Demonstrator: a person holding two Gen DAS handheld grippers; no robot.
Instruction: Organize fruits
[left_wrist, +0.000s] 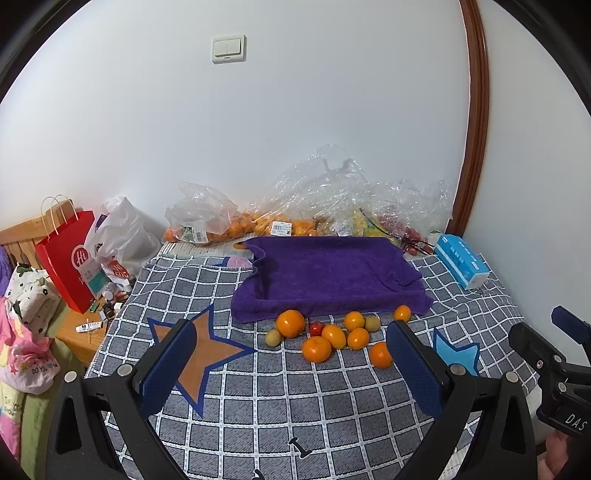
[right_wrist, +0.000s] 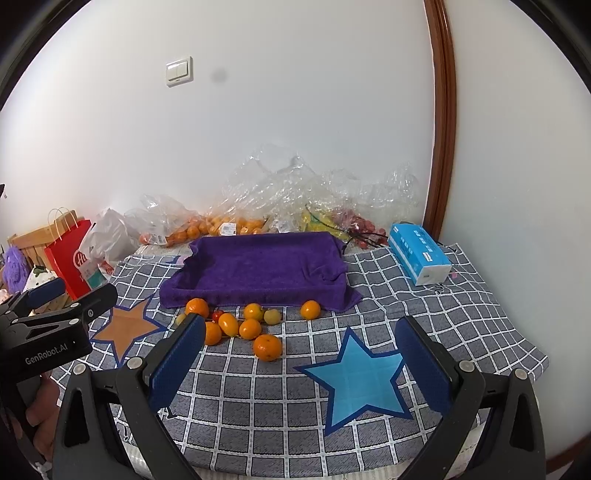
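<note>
Checked cloth (left_wrist: 332, 406) on bench | fruits (left_wrist: 332, 334) loose, just before purple towel (left_wrist: 325, 273) | my left tongs (left_wrist: 291, 363) apart, empty | my right tongs (right_wrist: 301, 360) apart, empty

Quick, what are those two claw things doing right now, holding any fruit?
Left gripper: open, holding nothing.
Right gripper: open, holding nothing.

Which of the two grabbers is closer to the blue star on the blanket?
Right. The right gripper hovers open with the blue star between its fingers. The left gripper, also open, is off to the star's left, over the orange star.
</note>
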